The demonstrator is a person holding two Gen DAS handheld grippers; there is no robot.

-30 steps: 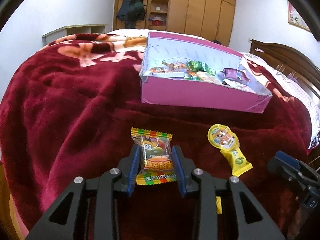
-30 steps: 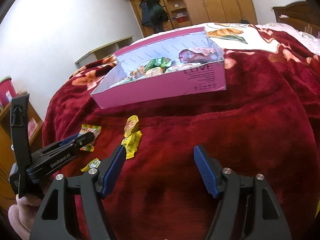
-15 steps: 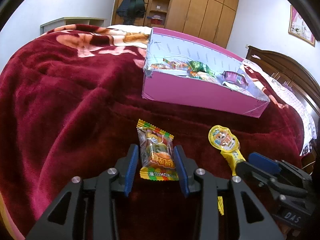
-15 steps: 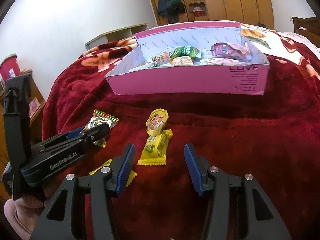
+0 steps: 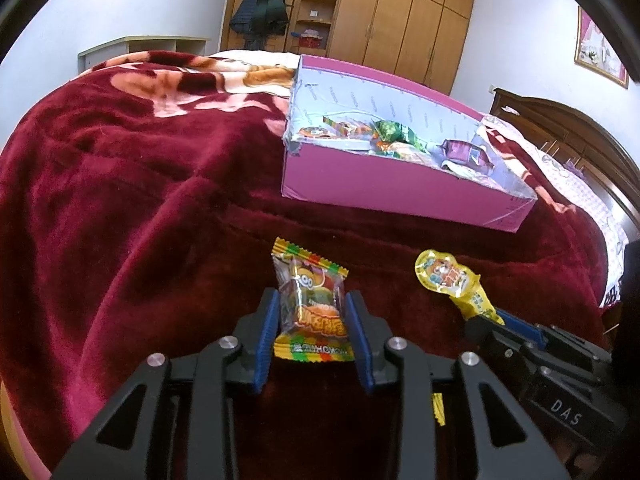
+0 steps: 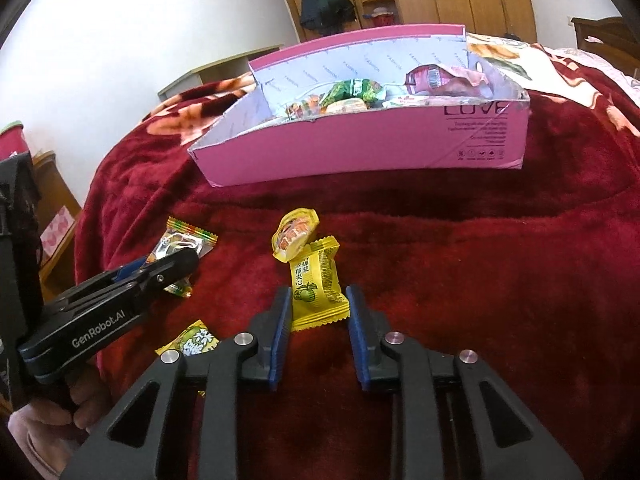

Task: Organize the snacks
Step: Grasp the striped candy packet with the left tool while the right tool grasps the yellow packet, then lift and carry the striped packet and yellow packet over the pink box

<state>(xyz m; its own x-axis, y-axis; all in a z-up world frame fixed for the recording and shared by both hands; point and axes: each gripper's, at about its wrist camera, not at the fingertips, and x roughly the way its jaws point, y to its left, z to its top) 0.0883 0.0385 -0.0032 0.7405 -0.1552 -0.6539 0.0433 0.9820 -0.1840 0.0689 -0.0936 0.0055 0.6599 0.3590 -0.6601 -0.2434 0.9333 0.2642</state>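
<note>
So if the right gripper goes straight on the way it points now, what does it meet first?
The right gripper already has the yellow lime-print packet between its fingers. Straight beyond lies the small yellow jelly cup, touching that packet, so probably that first; further on stands the pink box. Depth is unclear.

A bed under a dark red blanket [image 5: 120,208] carries a pink box [image 5: 384,184] (snack-filled) — loose candy packets [image 6: 196,338] lie nearer.

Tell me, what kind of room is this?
Most likely a home bedroom. The snacks lie on a bed under a dark red blanket, a wooden headboard stands at one end, and a tall wooden wardrobe lines the far wall.
</note>
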